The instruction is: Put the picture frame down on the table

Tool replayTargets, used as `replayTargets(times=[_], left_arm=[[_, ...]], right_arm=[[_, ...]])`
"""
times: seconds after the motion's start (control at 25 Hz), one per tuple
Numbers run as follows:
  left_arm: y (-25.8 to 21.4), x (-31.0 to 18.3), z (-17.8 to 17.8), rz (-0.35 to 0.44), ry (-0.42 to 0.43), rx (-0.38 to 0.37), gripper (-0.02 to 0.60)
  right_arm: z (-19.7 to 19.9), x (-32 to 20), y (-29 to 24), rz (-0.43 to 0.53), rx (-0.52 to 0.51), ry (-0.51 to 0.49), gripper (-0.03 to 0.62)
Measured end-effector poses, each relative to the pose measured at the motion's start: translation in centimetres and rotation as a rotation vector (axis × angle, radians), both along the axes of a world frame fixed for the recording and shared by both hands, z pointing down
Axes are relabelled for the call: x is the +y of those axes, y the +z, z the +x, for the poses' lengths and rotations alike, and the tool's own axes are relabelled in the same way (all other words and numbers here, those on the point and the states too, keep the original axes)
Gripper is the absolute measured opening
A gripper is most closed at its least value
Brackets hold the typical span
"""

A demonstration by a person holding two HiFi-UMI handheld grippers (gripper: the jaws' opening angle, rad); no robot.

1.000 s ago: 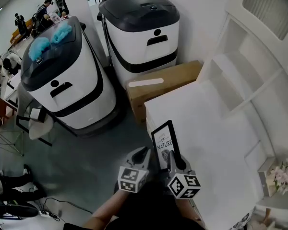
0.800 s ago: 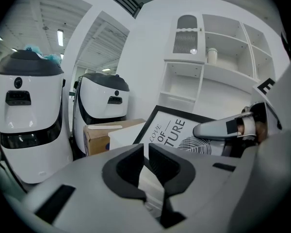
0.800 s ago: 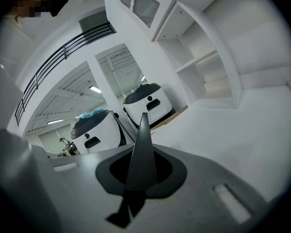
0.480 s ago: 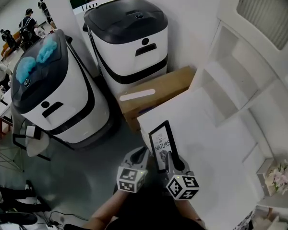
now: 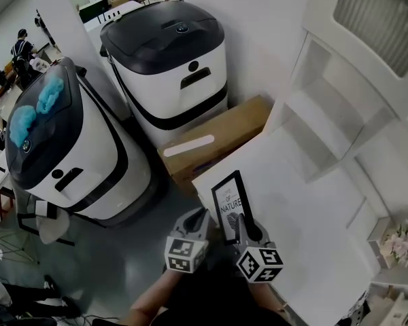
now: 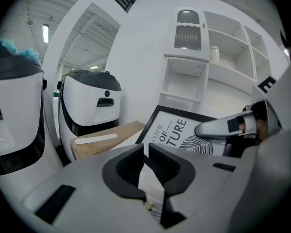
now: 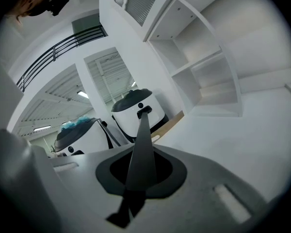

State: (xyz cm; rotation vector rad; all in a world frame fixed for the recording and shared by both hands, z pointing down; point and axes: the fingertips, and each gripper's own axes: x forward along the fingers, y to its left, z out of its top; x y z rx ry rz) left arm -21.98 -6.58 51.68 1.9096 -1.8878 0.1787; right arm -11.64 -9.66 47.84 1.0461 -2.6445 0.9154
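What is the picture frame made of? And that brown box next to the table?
The picture frame has a thin black rim with a smooth, dull finish. It could be plastic or painted wood; I can't tell which. The print inside looks like white paper with black lettering. The brown box looks like cardboard: flat, matte tan sides, with a pale strip stuck on top.
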Motion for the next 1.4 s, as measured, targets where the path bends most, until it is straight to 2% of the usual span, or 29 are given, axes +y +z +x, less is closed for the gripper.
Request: replayTargets(times=[0.24,0.6,1.04,1.4], left_arm=[[-0.3,-1.9,-1.5,0.009,0.045,0.010,0.038],[0.4,-5.1,-1.2,0.013,0.161,0.032,0.037],[0.2,-9.5,2.3,0.017,0.358,0.026,0.038],[0.0,-11.5,5.8,0.024,0.523,0.024,0.037]], right_arm=[[-1.3,-1.1,-0.3,0.000,0.000,0.046,0.014],[-1.1,-3.1,-0.8,0.020,0.016,0.155,0.014],[2.7,-5.5,-0.7,0.014,-0.020,0.371,0.014],[5.7,-5.8,0.1,-0.036,-0.082,0.538,0.014]])
